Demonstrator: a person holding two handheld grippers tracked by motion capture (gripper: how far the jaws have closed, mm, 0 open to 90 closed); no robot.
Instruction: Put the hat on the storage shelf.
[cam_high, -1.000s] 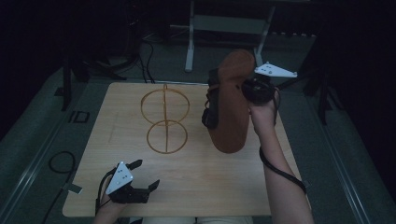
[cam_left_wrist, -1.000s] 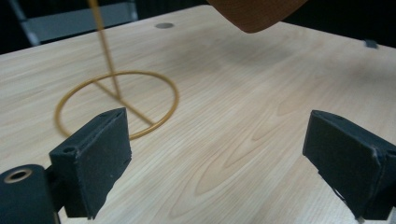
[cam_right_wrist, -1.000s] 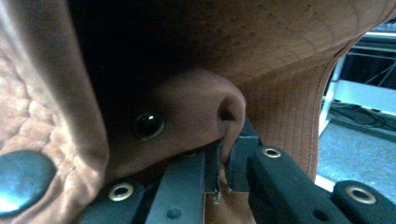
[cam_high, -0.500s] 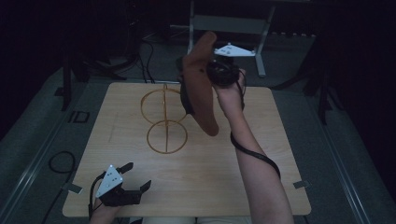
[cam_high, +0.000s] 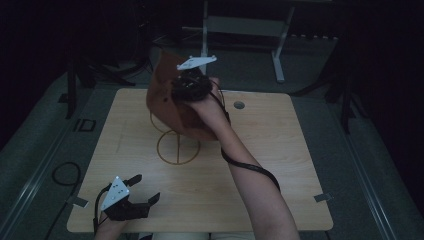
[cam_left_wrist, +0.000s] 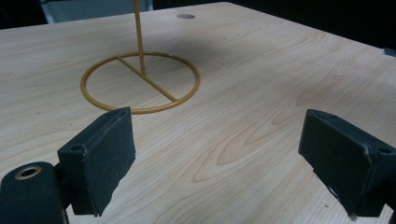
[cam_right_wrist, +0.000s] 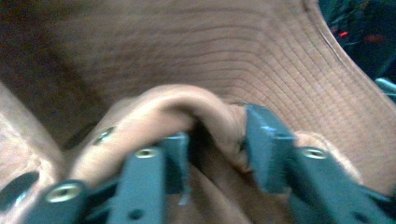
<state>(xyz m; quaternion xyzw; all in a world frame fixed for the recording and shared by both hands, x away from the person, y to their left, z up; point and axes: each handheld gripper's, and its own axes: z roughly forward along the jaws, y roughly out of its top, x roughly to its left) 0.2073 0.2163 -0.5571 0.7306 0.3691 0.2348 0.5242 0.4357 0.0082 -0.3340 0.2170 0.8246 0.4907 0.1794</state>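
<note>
Hat (cam_high: 167, 102) up in the air, upper centre of the frame — right gripper (cam_high: 192, 86) fingers pinching a fold of its brown fabric, just above the gold stand (cam_high: 177, 146). Hanging it remains — left gripper (cam_high: 131, 200) idles wide open, lower left.

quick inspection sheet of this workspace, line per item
surface: light wooden table, with a small round hole near its far edge
job's things: brown hat held up over the gold wire stand; the stand's ring base lies flat on the table, its post upright
clutter: nothing seen
grippers: right gripper pinches a fold of the hat's fabric between its jaws; left gripper rests at the near left corner, jaws wide apart and empty
cables: black cable lies along the right forearm; another loop lies on the floor left of the table
surroundings: dark room, grey floor, a metal frame beyond the table
</note>
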